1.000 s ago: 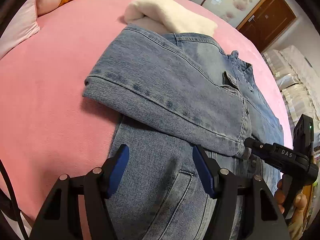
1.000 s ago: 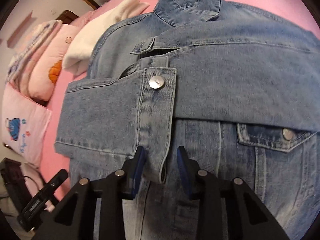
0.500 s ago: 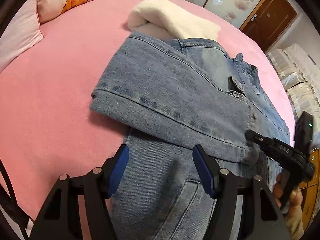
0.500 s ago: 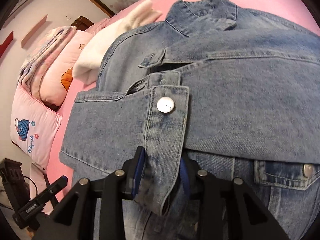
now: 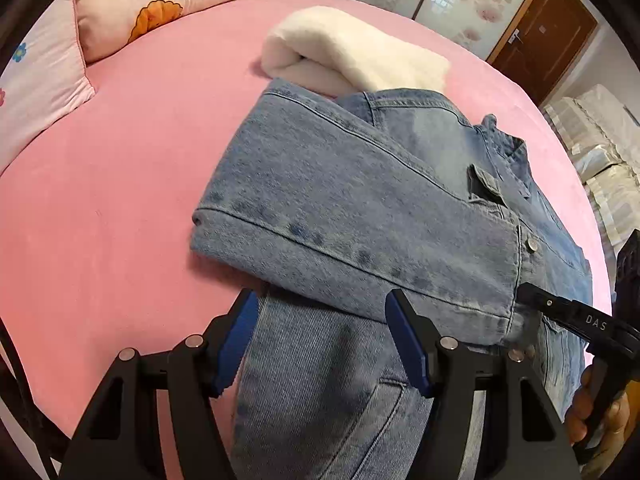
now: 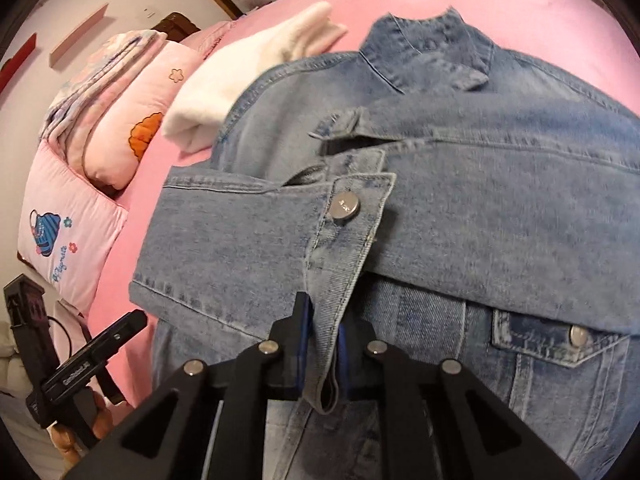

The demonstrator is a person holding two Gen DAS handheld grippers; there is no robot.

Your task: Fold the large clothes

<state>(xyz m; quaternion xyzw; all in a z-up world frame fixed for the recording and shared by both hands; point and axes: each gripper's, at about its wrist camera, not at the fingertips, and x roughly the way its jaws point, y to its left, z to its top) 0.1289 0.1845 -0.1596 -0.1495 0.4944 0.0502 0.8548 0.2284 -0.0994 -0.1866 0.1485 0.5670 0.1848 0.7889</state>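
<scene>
Denim jacket [image 6: 460, 184] lies on pink bed [image 5: 120, 200]; heavy, stiff cloth. Right tool [image 6: 322, 344], jaws just closing, pinches sleeve cuff [image 6: 340, 240]; left tool [image 5: 320, 336] open above hem.

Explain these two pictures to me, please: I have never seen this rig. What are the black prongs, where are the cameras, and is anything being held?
No robot: a person holds a two-finger gripper in each hand, each carrying a fisheye camera looking along its fingers. A denim jacket lies on a pink bed, sleeves folded across, beside a white folded garment and pillows. The left gripper hangs open over the jacket, holding nothing. The right gripper has just been closing and now pinches the sleeve cuff; the left view shows it too.
</scene>
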